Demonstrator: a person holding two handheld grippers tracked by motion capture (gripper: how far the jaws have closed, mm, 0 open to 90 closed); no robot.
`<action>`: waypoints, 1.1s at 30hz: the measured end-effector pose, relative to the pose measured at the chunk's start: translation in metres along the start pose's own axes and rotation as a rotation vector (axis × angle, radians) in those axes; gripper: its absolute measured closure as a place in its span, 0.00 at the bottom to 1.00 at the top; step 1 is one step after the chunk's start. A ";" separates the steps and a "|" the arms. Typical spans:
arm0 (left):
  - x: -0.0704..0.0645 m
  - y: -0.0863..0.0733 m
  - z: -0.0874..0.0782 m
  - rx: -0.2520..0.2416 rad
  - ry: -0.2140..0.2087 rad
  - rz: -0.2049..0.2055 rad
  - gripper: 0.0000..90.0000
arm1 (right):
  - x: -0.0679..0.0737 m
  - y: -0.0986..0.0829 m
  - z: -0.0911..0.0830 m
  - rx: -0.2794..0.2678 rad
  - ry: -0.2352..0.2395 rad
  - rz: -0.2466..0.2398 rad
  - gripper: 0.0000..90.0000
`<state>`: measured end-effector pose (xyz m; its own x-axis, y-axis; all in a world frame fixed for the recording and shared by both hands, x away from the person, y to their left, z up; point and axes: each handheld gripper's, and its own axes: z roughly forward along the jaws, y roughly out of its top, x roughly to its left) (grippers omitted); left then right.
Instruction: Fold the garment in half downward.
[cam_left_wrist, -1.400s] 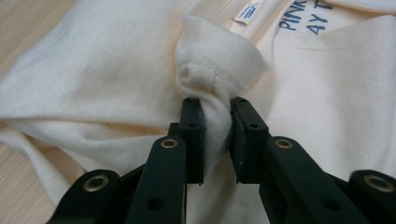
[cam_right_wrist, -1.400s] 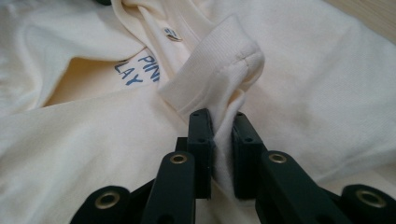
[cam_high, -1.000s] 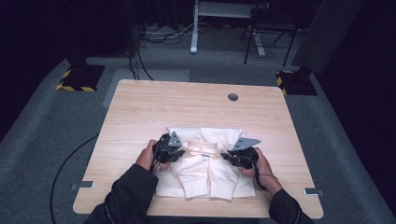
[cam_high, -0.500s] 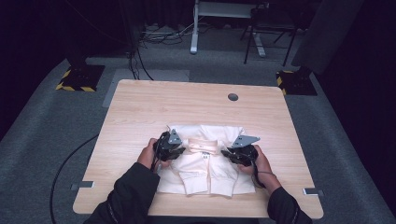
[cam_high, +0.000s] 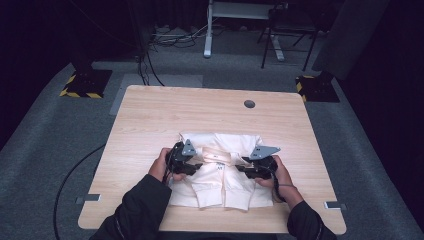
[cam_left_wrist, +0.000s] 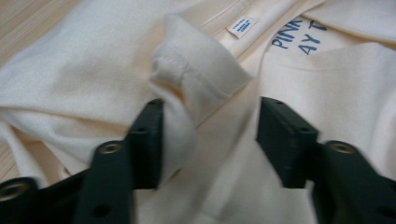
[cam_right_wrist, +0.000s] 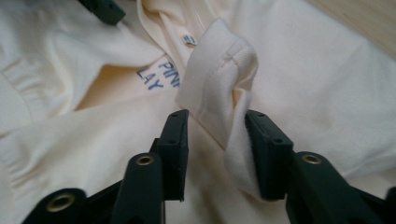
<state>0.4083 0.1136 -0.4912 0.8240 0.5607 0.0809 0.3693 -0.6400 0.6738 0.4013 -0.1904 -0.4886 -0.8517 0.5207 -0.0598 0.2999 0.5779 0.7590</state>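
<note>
Lying on the near half of the wooden table (cam_high: 150, 115), the cream sweatshirt (cam_high: 220, 190) is sitting partly folded, its collar side pointing away from the person. The left gripper (cam_high: 196, 165) is resting on the garment's left part, and in the left gripper view (cam_left_wrist: 208, 140) its jaws are standing well apart, a bunched cuff (cam_left_wrist: 196, 70) brushing the inside of one jaw while the other touches nothing. The right gripper (cam_high: 242, 171) is sitting on the opposite side; in its own view (cam_right_wrist: 217, 144) the jaws are standing slightly apart around a folded cuff (cam_right_wrist: 224, 88), which is leaning against one of them. Blue lettering (cam_right_wrist: 161, 74) is showing below the collar, between the two tools.
</note>
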 end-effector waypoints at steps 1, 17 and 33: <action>-0.002 0.001 -0.001 -0.003 0.017 0.001 0.35 | 0.001 0.002 -0.002 -0.012 0.008 0.003 0.63; -0.010 0.007 0.009 0.003 0.094 0.043 0.60 | 0.008 0.016 0.017 -0.005 -0.019 -0.027 0.73; -0.015 0.014 -0.023 -0.090 0.047 0.001 0.82 | 0.020 0.026 -0.019 -0.108 -0.019 -0.041 0.86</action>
<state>0.3912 0.1084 -0.4660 0.8027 0.5853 0.1146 0.3262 -0.5918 0.7371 0.3838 -0.1768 -0.4574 -0.8538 0.5100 -0.1039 0.2156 0.5282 0.8213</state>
